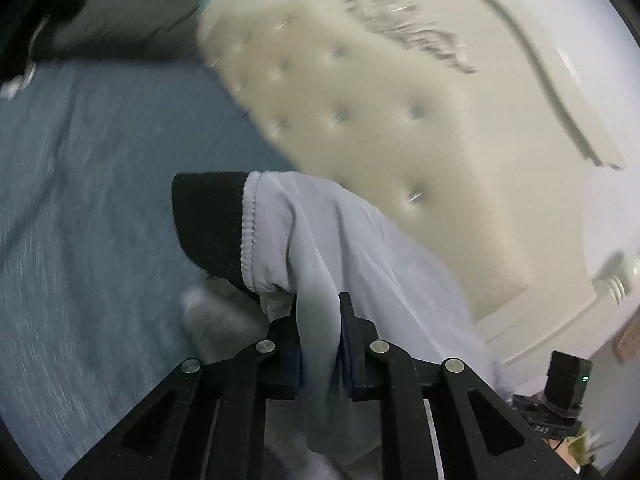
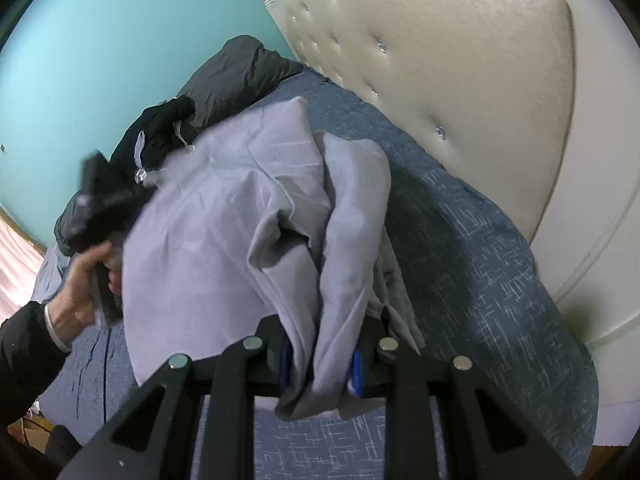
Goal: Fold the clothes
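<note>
Soft pale grey garment with a black ribbed cuff (image 1: 320, 232), bunched up and lifted over the blue woven bed cover (image 2: 472, 240). Pinched in the left gripper (image 1: 320, 344) and also in the right gripper (image 2: 320, 364), both clamped tight on cloth. Looks like the lift-and-spread step; next, pull flat. Raised writing on the cream tufted headboard (image 1: 360, 100), too blurry to read.

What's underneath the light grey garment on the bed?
Blue bedspread shows around the light grey garment; dark clothes peek out behind. Anything beneath its middle is covered.
</note>
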A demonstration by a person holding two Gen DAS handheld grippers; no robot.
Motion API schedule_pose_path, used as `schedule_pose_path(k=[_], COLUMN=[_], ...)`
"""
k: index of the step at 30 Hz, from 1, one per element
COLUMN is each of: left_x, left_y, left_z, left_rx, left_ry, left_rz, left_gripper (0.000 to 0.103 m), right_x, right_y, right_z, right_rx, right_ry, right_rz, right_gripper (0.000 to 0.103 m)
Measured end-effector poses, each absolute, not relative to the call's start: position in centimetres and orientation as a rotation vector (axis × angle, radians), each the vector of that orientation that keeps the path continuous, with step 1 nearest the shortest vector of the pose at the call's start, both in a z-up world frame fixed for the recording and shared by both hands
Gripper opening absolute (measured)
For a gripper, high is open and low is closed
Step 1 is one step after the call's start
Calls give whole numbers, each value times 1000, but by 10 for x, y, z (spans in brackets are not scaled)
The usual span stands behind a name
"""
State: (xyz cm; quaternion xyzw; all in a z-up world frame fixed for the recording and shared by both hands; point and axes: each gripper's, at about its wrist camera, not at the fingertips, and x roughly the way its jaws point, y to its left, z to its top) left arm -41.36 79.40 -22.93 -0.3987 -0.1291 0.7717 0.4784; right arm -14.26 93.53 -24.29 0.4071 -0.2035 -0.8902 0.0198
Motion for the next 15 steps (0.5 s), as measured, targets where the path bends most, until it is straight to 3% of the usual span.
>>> schedule_pose_path(k=[10, 15], left_x=[-447, -451], left_y=[815, 800], left_z=[-271, -288], left_rx=[-1083, -1182], left_ry=[-160, -186], left_rz=[1960, 1929], left_gripper=[16, 25], right_x=[-154, -162], right_y=[930, 932], right_z=[-232, -230], right_rx=[1237, 1255], right_ry=[-616, -630], right_rz=[-2764, -2768], right_gripper=[21, 21])
